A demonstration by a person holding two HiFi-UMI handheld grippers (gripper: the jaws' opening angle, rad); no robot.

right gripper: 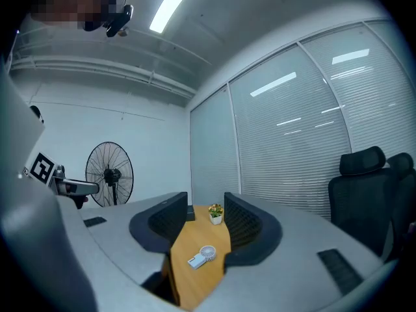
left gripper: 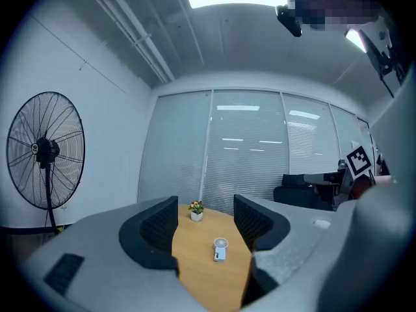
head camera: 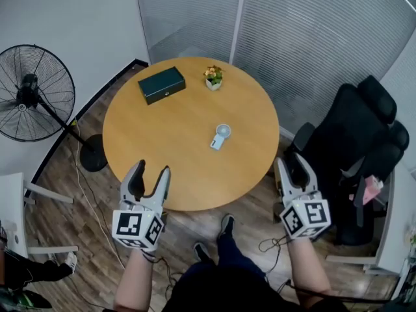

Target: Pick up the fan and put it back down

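Note:
A small white hand-held fan [head camera: 221, 136] lies flat near the middle of the round wooden table [head camera: 149, 142]. My left gripper [head camera: 151, 169] hovers over the table's near edge, open and empty, well short of the fan. My right gripper [head camera: 292, 164] hangs just off the table's near right edge, also open and empty. In the left gripper view the small fan [left gripper: 220, 248] shows between the spread jaws of the left gripper [left gripper: 205, 216]. In the right gripper view the small fan [right gripper: 202, 255] lies ahead, below the right gripper [right gripper: 205, 210].
A dark green box [head camera: 161, 84] and a small potted plant [head camera: 213, 77] sit at the table's far side. A black pedestal fan [head camera: 32, 93] stands on the floor at the left, with its cable trailing. A black office chair [head camera: 357, 142] stands at the right.

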